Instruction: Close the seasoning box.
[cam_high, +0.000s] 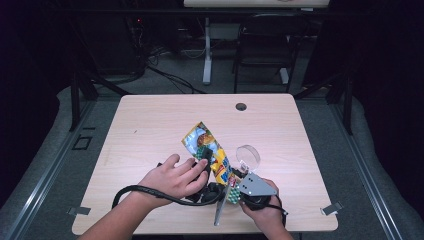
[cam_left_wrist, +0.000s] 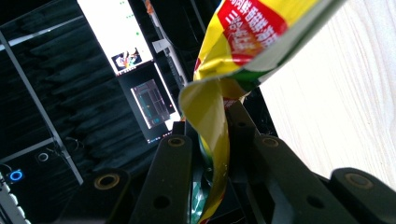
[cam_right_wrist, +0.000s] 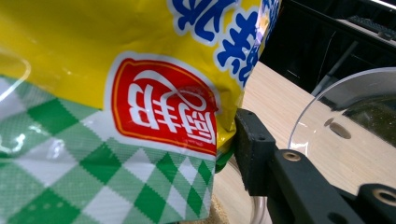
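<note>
A yellow snack bag (cam_high: 202, 140) with a green-and-white check band and red logo is held tilted above the wooden table (cam_high: 150, 125). My left gripper (cam_high: 205, 156) is shut on the bag's middle edge; in the left gripper view both black jaws pinch a yellow fold of the bag (cam_left_wrist: 212, 107) at the left gripper (cam_left_wrist: 210, 128). My right gripper (cam_high: 233, 183) holds the bag's lower end. In the right gripper view the bag (cam_right_wrist: 116, 93) covers one jaw, and the other jaw presses against its edge at the right gripper (cam_right_wrist: 224, 144).
A clear round bowl (cam_high: 248, 156) stands on the table just right of the bag, close to the right gripper; its rim shows as the bowl (cam_right_wrist: 345, 116). A black chair (cam_high: 265, 45) and desk legs stand beyond the table's far edge.
</note>
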